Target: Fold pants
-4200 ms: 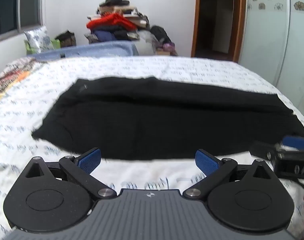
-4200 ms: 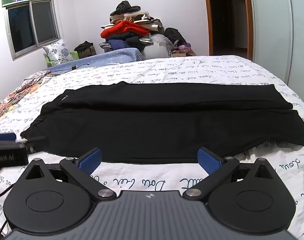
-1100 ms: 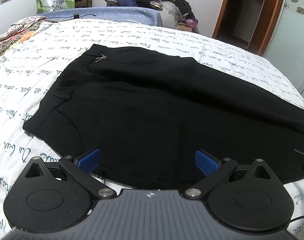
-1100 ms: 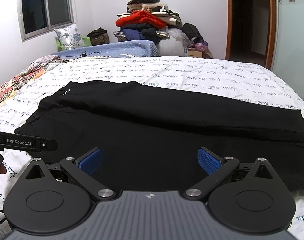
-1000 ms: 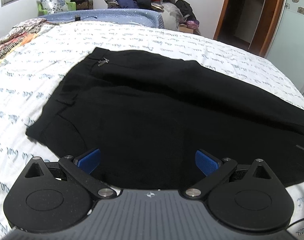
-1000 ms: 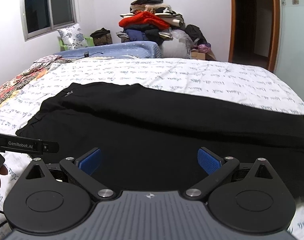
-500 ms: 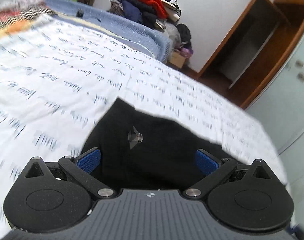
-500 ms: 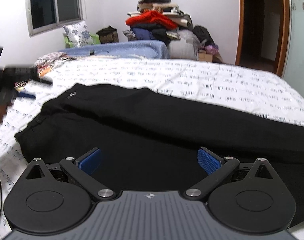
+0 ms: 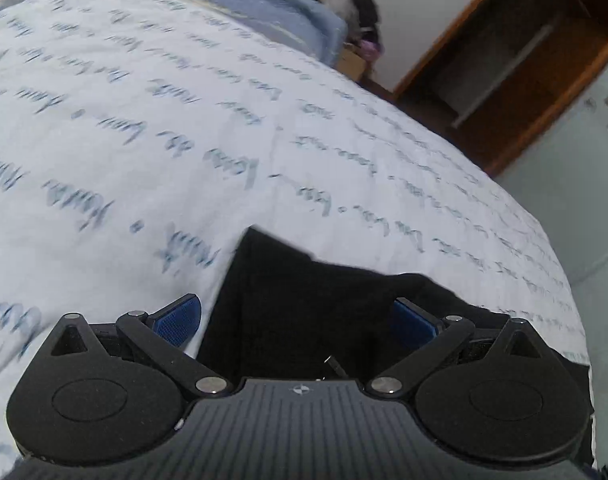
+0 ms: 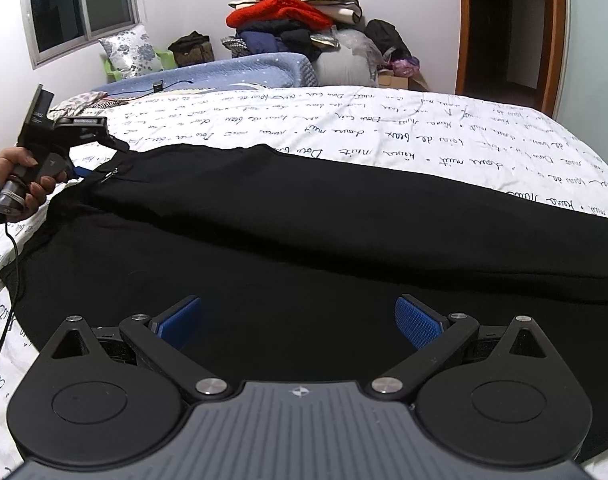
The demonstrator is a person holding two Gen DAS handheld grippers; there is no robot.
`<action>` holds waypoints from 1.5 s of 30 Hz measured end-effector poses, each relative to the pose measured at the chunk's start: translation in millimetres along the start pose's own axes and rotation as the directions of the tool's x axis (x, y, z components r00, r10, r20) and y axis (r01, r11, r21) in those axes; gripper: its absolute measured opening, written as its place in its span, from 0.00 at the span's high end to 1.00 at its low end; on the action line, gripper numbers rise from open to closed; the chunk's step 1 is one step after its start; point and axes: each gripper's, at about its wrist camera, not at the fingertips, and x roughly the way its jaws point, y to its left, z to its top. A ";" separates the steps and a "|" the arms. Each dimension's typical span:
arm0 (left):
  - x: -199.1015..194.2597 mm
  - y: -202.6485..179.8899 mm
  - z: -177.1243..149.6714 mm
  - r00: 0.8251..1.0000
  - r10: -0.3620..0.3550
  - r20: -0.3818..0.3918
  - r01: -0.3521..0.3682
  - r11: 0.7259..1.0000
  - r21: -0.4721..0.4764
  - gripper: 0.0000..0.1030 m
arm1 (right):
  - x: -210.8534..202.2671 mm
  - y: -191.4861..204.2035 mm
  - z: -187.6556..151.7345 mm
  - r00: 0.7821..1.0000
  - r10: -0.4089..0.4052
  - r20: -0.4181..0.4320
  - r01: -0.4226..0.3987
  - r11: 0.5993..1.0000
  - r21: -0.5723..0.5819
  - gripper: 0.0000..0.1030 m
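Black pants [image 10: 304,240] lay spread flat across the script-print bedsheet [image 10: 383,128]. Left gripper [image 9: 296,320] sat at the far waist corner, jaws wide, corner fabric between them — ungripped. Right gripper [image 10: 300,320] hung over the near leg, jaws wide, holding nothing.

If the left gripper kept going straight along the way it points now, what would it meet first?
Most likely the black pants: their far waist corner already lies between the open fingers of the left gripper. Beyond it is only the printed bedsheet. Motion blur makes the depth uncertain.
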 end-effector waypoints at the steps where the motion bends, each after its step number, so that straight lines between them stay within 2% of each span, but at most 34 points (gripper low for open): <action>1: 2.9 -0.2 1.6 1.000 -0.022 -0.004 0.022 1.000 -0.001 0.02 | 1.7 0.0 0.8 1.000 0.003 -0.003 -0.003 1.000 0.002 0.00; 5: 12.4 -1.4 9.7 0.998 -0.061 -0.030 0.061 0.998 0.000 0.04 | 7.0 3.7 3.7 1.000 0.007 -0.017 -0.007 1.000 -0.013 0.00; 6: 11.8 -1.3 10.4 0.997 -0.069 -0.032 0.069 0.998 0.008 0.09 | 7.9 5.2 4.9 1.000 0.007 -0.017 -0.008 1.000 -0.022 0.00; 8: 10.3 -1.4 9.3 0.999 -0.044 -0.025 0.045 0.998 0.035 0.30 | 8.3 7.0 6.5 1.000 0.012 -0.014 -0.012 0.999 -0.038 0.00; 9: 10.7 -2.4 8.2 1.000 -0.005 -0.019 0.006 0.998 0.060 0.59 | 8.5 7.9 7.4 1.000 0.013 -0.013 -0.014 0.999 -0.045 0.00; 10: 11.7 -3.4 7.1 1.000 0.022 -0.015 -0.021 0.996 0.089 0.62 | 8.8 8.8 8.4 1.000 0.016 -0.012 -0.016 0.999 -0.050 0.00; 13: 4.0 -12.3 -2.6 0.998 0.053 0.036 -0.059 0.983 0.176 0.63 | 13.3 8.3 14.7 0.999 0.038 -0.008 -0.038 0.997 -0.060 0.00; 15: -5.9 -25.6 -8.2 0.992 0.073 0.101 -0.095 0.966 0.242 0.64 | 15.6 7.0 21.3 0.997 0.082 0.001 -0.081 0.994 -0.069 0.00; 16: -14.7 -34.3 -13.1 0.986 0.073 0.151 -0.115 0.950 0.289 0.64 | 14.5 5.9 25.0 0.992 0.123 0.016 -0.121 0.989 -0.084 0.00; 18: -32.9 -50.8 -21.5 0.971 0.064 0.229 -0.146 0.921 0.361 0.64 | 12.8 -0.4 36.1 0.970 0.229 0.080 -0.215 0.964 -0.153 0.00; 20: -55.6 -64.8 -30.8 0.952 0.029 0.306 -0.158 0.900 0.405 0.65 | 16.1 -7.4 51.9 0.951 0.285 0.123 -0.250 0.937 -0.243 0.00; 21: -67.2 -70.7 -35.6 0.939 0.011 0.343 -0.163 0.893 0.420 0.65 | 21.8 -11.2 63.3 0.948 0.294 0.124 -0.252 0.927 -0.278 0.00; 25: -113.5 -86.5 -53.5 0.888 -0.067 0.455 -0.154 0.888 0.433 0.65 | 67.2 -31.2 113.4 0.943 0.334 0.011 -0.313 0.895 -0.319 0.00; 27: -131.6 -92.3 -61.8 0.870 -0.104 0.481 -0.139 0.886 0.443 0.65 | 95.7 -40.4 135.9 0.938 0.340 -0.070 -0.345 0.886 -0.310 0.01; 29: -143.7 -95.7 -67.2 0.860 -0.132 0.493 -0.125 0.882 0.455 0.65 | 118.7 -43.3 151.0 0.939 0.319 -0.131 -0.344 0.884 -0.315 0.01; 31: -152.7 -99.5 -74.9 0.847 -0.152 0.509 -0.128 0.872 0.473 0.65 | 132.6 -44.9 159.0 0.948 0.292 -0.130 -0.319 0.876 -0.361 0.01; 33: -155.1 -103.1 -78.9 0.842 -0.167 0.512 -0.124 0.865 0.486 0.65 | 144.8 -45.2 166.2 0.953 0.273 -0.133 -0.304 0.868 -0.394 0.01; 35: -156.0 -107.2 -81.1 0.839 -0.173 0.516 -0.128 0.858 0.497 0.65 | 157.5 -45.8 170.0 0.941 0.290 -0.174 -0.336 0.854 -0.397 0.01; 37: -154.7 -109.0 -84.2 0.840 -0.172 0.515 -0.132 0.856 0.501 0.65 | 168.9 -46.2 170.4 0.921 0.318 -0.226 -0.382 0.850 -0.363 0.01; 38: -152.0 -108.9 -83.7 0.843 -0.166 0.511 -0.133 0.857 0.498 0.65 | 173.6 -48.4 172.3 0.914 0.328 -0.240 -0.395 0.856 -0.334 0.27; 39: -150.3 -107.6 -83.0 0.847 -0.164 0.506 -0.129 0.860 0.494 0.65 | 177.1 -50.5 174.3 0.900 0.349 -0.262 -0.421 0.854 -0.306 0.85; 40: -147.9 -107.6 -83.0 0.851 -0.161 0.500 -0.126 0.862 0.491 0.65 | 179.7 -50.9 176.5 0.893 0.356 -0.277 -0.430 0.856 -0.286 0.94; 42: -146.8 -104.7 -83.6 0.852 -0.137 0.505 -0.143 0.867 0.477 0.65 | 167.2 -48.8 171.2 0.900 0.350 -0.258 -0.421 0.851 -0.314 0.94; 45: -151.5 -92.8 -81.0 0.849 -0.128 0.513 -0.122 0.897 0.426 0.65 | 142.1 -44.4 167.2 0.914 0.342 -0.221 -0.401 0.847 -0.349 0.94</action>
